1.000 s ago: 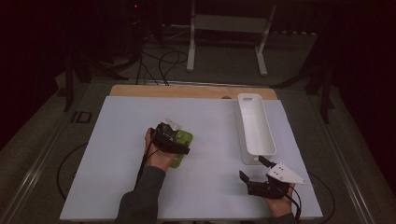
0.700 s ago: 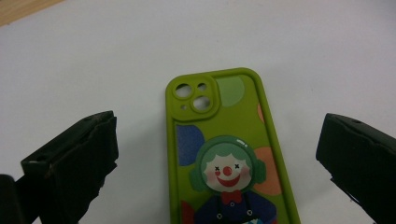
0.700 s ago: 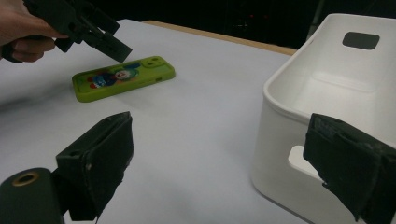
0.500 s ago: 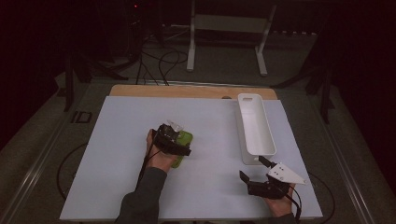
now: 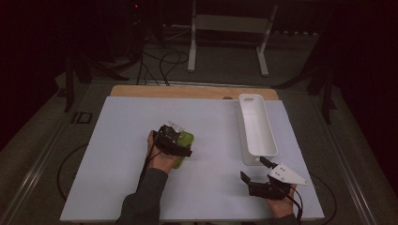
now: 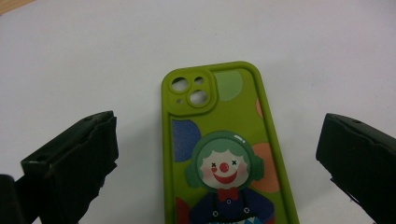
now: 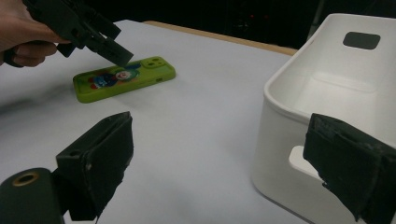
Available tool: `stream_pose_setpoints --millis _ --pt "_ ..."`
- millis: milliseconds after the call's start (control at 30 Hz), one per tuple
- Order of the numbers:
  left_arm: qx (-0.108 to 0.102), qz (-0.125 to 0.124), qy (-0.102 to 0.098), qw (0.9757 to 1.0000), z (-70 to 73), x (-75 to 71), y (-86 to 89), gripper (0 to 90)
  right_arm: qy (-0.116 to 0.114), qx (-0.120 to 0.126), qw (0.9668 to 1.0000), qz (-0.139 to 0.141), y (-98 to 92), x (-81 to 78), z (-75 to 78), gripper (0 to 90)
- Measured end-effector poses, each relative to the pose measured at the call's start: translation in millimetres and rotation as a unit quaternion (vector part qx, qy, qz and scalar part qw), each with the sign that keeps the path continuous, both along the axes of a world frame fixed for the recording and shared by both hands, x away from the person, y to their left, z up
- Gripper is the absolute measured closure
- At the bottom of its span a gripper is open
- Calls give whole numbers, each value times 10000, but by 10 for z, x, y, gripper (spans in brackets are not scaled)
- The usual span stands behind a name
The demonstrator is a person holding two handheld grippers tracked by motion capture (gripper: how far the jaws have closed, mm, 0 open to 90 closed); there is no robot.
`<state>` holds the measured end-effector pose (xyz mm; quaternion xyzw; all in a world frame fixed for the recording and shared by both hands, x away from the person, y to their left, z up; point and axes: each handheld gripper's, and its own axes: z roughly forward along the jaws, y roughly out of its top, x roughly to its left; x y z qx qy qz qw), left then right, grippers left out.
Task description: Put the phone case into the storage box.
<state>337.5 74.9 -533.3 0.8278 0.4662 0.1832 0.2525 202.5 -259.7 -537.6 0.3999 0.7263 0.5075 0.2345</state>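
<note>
Dark room; white sheet point(image 5: 206, 117) covers the table, with a strip of bare wood point(image 5: 187, 92) along its far edge. Cables point(image 5: 162, 61) and a metal stand point(image 5: 225, 42) sit on the floor beyond. Green phone case point(image 6: 224, 154) lies flat near the sheet's middle, clown picture facing up, camera holes at the far end. Left gripper point(image 5: 180, 147) hangs just above it, jaws spread wide to either side, gripping nothing; in the high view hand and gripper hide much of the case. Long white bin point(image 5: 256, 124) stands at the right, empty as far as its visible inside shows. Right gripper point(image 5: 256, 176) rests near the front edge beside the bin's near end, jaws apart, empty.
</note>
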Motion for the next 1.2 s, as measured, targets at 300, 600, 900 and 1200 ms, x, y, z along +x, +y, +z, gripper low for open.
stream_pose_setpoints --millis 300,600,900,1200 --pt "-23 0 81 10000 -35 -9 -11 0 0 -7 10000 0 0 1 -1 83" --pt "-24 7 112 9999 -68 -20 -36 0 -14 -14 10000 -6 -9 -1 2 83" --pt "15 51 174 9998 -114 -20 -44 0 -16 -10 10000 -13 -10 -3 4 83" --pt "64 75 236 9997 -161 -10 -57 0 -10 -7 10000 -19 -12 -5 5 83"
